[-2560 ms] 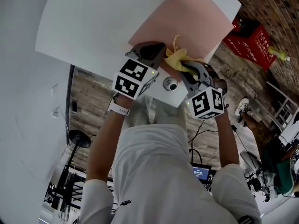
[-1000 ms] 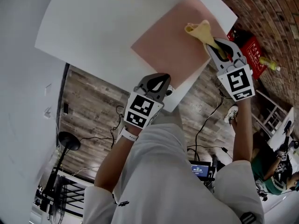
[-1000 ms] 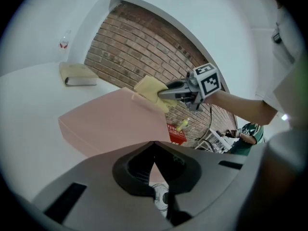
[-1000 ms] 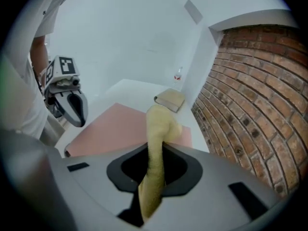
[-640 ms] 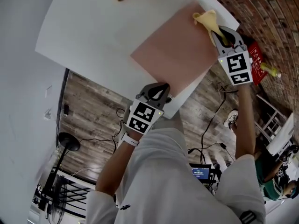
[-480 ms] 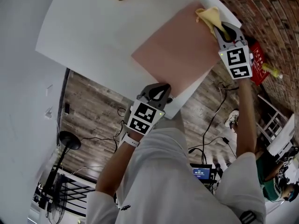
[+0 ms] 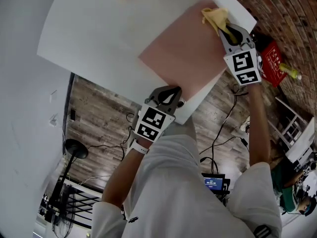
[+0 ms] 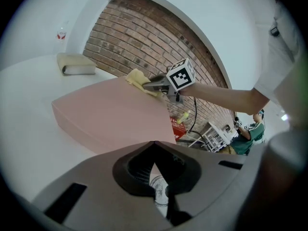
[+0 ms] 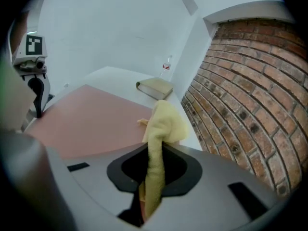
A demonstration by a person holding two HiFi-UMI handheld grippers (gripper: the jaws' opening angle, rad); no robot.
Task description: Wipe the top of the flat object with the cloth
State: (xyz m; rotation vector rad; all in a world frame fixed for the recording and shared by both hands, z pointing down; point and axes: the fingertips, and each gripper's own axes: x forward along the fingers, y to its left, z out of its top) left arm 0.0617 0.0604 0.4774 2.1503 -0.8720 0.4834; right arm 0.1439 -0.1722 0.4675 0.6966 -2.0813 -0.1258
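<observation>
White table (image 7: 99,33): right gripper (image 7: 227,30) outstretched, clamping cloth (image 7: 214,18) on pink board (image 7: 183,53).

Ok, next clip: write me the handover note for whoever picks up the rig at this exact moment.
Right tool: shut on the yellow cloth, whose free end lies on top of the pink board at its far right corner.
Left tool: shut, empty, at the near edge of the white table, just short of the board's near corner.
Done: cloth gripped and laid on the board's top.
Left: probably sweep the cloth back over the rest of the top; nothing on the surface shows which parts are already wiped.
</observation>
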